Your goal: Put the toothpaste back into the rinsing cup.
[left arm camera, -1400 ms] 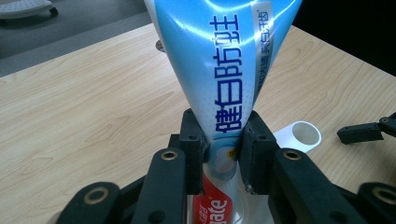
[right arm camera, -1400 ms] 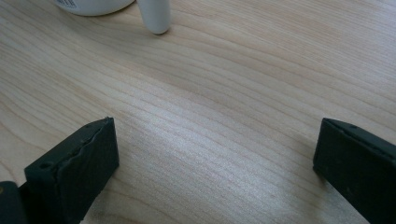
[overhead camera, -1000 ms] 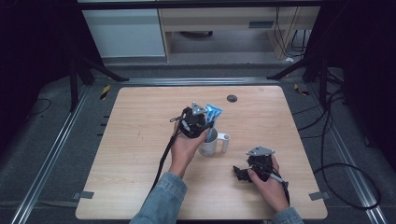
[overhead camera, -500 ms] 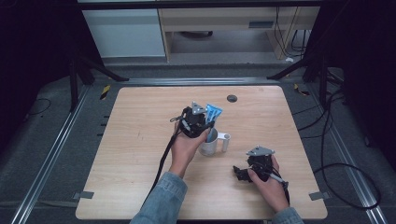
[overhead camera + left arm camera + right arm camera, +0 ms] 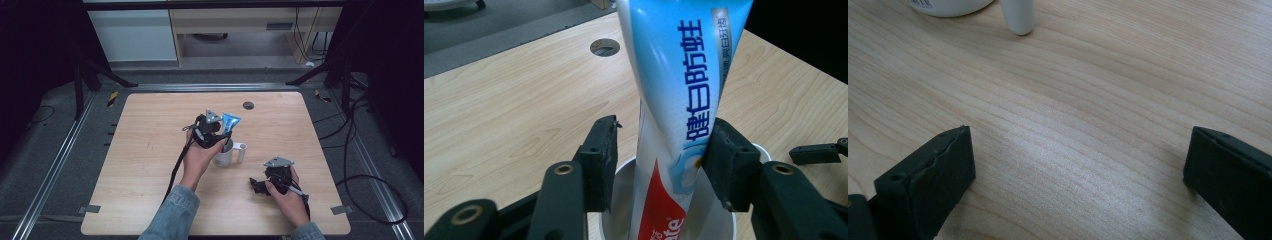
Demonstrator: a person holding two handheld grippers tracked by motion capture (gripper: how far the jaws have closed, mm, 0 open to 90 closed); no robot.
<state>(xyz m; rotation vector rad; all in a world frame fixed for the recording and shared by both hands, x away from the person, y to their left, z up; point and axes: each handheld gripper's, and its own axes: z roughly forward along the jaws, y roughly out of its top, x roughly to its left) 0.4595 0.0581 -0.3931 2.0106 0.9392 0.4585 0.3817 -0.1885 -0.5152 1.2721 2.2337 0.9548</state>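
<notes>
Your left gripper (image 5: 659, 160) has just been opening; the toothpaste tube (image 5: 674, 100) stands in the white mug (image 5: 225, 155), apparently touching one pad. At four o'clock, your right gripper (image 5: 1078, 185) is wide open, holding nothing.

White mug (image 5: 226, 154) on wooden table (image 5: 140, 150)

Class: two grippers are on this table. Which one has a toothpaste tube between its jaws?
The left gripper: the toothpaste tube stands between its jaws, inside the white cup. The right gripper spans bare table.

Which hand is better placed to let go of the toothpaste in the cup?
Left: the left tool straddles the toothpaste tube standing in the white cup, jaws just opening. The right tool rests apart, open.
</notes>
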